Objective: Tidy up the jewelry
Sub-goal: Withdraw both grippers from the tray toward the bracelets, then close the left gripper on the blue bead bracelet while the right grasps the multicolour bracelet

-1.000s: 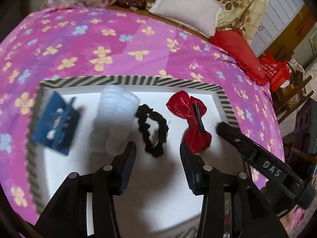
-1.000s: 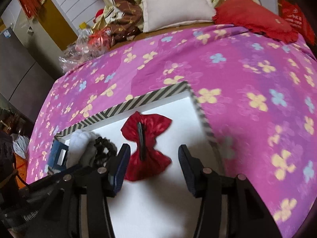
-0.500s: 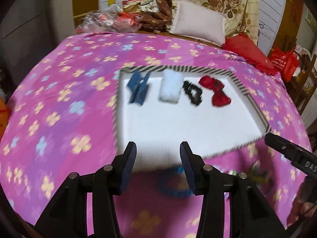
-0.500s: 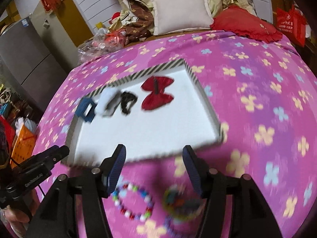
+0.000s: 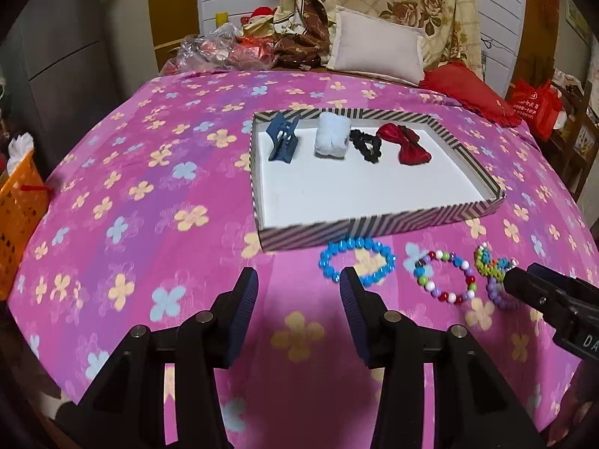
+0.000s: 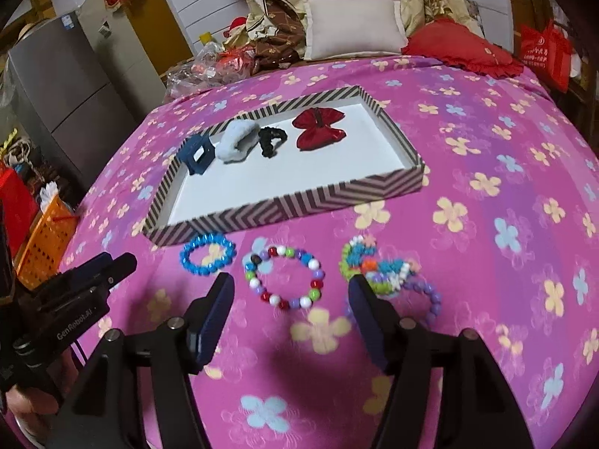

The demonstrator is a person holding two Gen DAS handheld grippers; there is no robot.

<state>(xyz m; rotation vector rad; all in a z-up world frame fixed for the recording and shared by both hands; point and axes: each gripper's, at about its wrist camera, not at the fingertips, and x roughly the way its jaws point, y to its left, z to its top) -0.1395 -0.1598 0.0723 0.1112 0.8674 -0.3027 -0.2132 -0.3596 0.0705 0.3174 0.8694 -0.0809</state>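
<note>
Right gripper (image 6: pixel 290 299), jaws just opening and empty, hangs over my mixed bracelet (image 6: pixel 284 278); left gripper (image 5: pixel 297 295) farther.

The tray (image 5: pixel 374 224) lies on the bed (image 5: pixel 149 194). Inside it, along its far wall, sit a hair claw clip (image 5: pixel 283 141), a fluffy scrunchie (image 5: pixel 332 139), a thin scrunchie (image 5: pixel 366 144) and a bow (image 5: pixel 408 144), left to right. Just before the tray's near wall lie three bracelets (image 6: pixel 284 278) and a tangled beaded piece (image 6: pixel 378 267) in a row.
</note>
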